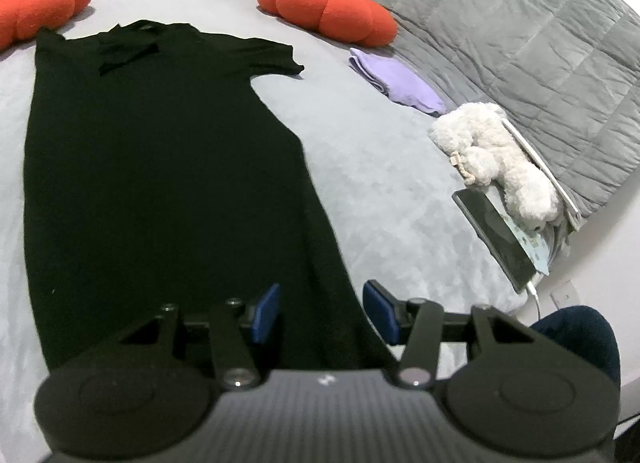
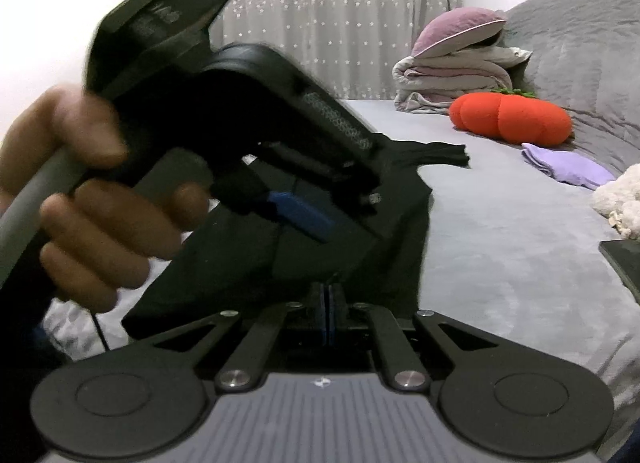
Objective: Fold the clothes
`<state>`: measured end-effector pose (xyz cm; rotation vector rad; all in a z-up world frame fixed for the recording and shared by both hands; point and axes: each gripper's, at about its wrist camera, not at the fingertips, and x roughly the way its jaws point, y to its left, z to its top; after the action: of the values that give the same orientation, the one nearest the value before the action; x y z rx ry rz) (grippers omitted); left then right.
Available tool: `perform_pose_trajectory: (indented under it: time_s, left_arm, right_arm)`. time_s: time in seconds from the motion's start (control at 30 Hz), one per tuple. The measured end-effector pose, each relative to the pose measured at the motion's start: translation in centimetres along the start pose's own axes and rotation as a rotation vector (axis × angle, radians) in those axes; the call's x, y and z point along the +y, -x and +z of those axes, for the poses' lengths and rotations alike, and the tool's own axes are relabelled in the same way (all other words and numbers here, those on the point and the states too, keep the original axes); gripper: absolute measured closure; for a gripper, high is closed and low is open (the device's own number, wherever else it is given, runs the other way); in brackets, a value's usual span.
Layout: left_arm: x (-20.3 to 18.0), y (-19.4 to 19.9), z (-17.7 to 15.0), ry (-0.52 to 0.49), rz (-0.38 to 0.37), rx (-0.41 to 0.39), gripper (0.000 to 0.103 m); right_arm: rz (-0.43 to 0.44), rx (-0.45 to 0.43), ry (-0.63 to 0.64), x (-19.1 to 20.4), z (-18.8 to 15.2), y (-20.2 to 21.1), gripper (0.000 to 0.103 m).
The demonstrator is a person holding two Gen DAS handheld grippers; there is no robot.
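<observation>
A black short-sleeved dress (image 1: 160,183) lies flat on the grey bed sheet (image 1: 380,167), its neckline at the far end. My left gripper (image 1: 324,311) hovers over the dress's near right hem. Its blue pads (image 1: 266,313) stand apart with nothing pinched between them. In the right wrist view a hand (image 2: 92,199) holds that left gripper, and one of its blue pads (image 2: 300,217) shows over the black fabric (image 2: 384,255). My right gripper (image 2: 329,311) is shut, and the dress's near edge rises to its pads.
Two orange plush cushions (image 1: 332,11) (image 1: 36,3) lie beyond the dress. A folded lilac cloth (image 1: 396,81), a white plush toy (image 1: 496,159) and a dark tablet (image 1: 500,239) with a cable sit to the right. A grey quilt (image 1: 520,35) and stacked bedding (image 2: 452,75) lie behind.
</observation>
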<state>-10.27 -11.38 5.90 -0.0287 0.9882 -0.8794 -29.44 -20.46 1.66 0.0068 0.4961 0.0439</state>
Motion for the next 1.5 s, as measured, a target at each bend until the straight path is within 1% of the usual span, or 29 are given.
perform_pose_trajectory:
  time_s: [0.1, 0.13, 0.17, 0.27, 0.43, 0.53, 0.57, 0.6, 0.77, 0.9, 0.97, 1.0, 1.03, 1.07, 1.13, 1.23, 1.33, 1.4, 1.5]
  left_arm:
    - [0.0, -0.5, 0.6, -0.002, -0.009, 0.001, 0.057]
    - [0.0, -0.7, 0.8, -0.005, -0.009, 0.005, 0.059]
    - [0.0, -0.9, 1.0, -0.009, -0.007, 0.01, 0.063]
    - [0.1, -1.8, 1.4, -0.019, 0.036, 0.021, 0.069]
    - [0.8, -3.6, 1.4, -0.014, 0.062, 0.056, 0.074]
    - [0.9, -3.9, 1.3, -0.017, 0.075, 0.052, 0.082]
    - [0.8, -3.9, 1.2, -0.021, 0.085, 0.048, 0.088]
    - [0.8, -3.9, 1.1, -0.025, 0.096, 0.043, 0.091]
    - [0.7, -3.5, 0.7, -0.033, 0.125, 0.026, 0.097]
    - [0.8, -3.6, 0.4, -0.046, 0.145, 0.034, 0.096]
    - [0.8, -3.7, 0.4, -0.044, 0.148, 0.043, 0.094]
    - [1.0, -3.6, 0.5, -0.029, 0.139, 0.044, 0.086]
    - [1.2, -3.4, 0.7, -0.018, 0.13, 0.042, 0.081]
    - [1.2, -3.1, 0.9, -0.019, 0.138, 0.032, 0.073]
    - [1.4, -2.9, 1.5, -0.023, 0.165, 0.019, 0.072]
    - [1.7, -3.4, 2.9, -0.02, 0.206, 0.028, 0.072]
    - [1.3, -4.8, 4.6, -0.048, 0.252, 0.042, 0.069]
    - [0.8, -6.1, 5.9, -0.072, 0.269, 0.051, 0.066]
    - [-0.3, -8.4, 8.2, -0.112, 0.286, 0.066, 0.065]
  right_arm:
    - [0.007, 0.004, 0.013, 0.5, -0.2, -0.3, 0.098]
    - [0.007, 0.006, 0.017, 0.7, -0.3, -0.3, 0.098]
    - [0.007, 0.007, 0.019, 0.8, -0.3, -0.4, 0.098]
    - [0.005, 0.01, 0.021, 0.8, -0.5, -0.6, 0.098]
    - [0.009, 0.01, 0.038, 1.3, -0.7, -0.6, 0.098]
    - [0.012, 0.01, 0.044, 1.5, -0.8, -0.6, 0.098]
    - [0.012, 0.012, 0.045, 1.5, -0.8, -0.7, 0.098]
    - [0.012, 0.013, 0.046, 1.6, -0.9, -0.7, 0.098]
    - [0.013, 0.025, 0.046, 1.4, -0.8, -1.1, 0.098]
    - [0.026, 0.05, 0.022, 1.1, -0.7, -1.8, 0.098]
    - [0.031, 0.061, 0.008, 0.9, -0.7, -2.3, 0.098]
    - [0.034, 0.064, 0.003, 0.8, -0.6, -2.4, 0.098]
    - [0.036, 0.066, -0.003, 0.8, -0.5, -2.5, 0.098]
    - [0.039, 0.068, -0.008, 0.7, -0.4, -2.7, 0.098]
    - [0.047, 0.076, -0.024, 0.5, -0.3, -3.0, 0.098]
    - [0.061, 0.09, -0.055, -0.1, -0.3, -3.4, 0.098]
    - [0.077, 0.104, -0.088, -0.6, -0.2, -3.8, 0.098]
    - [0.086, 0.11, -0.105, -0.9, -0.2, -4.0, 0.098]
    - [0.095, 0.117, -0.124, -1.1, -0.2, -4.2, 0.098]
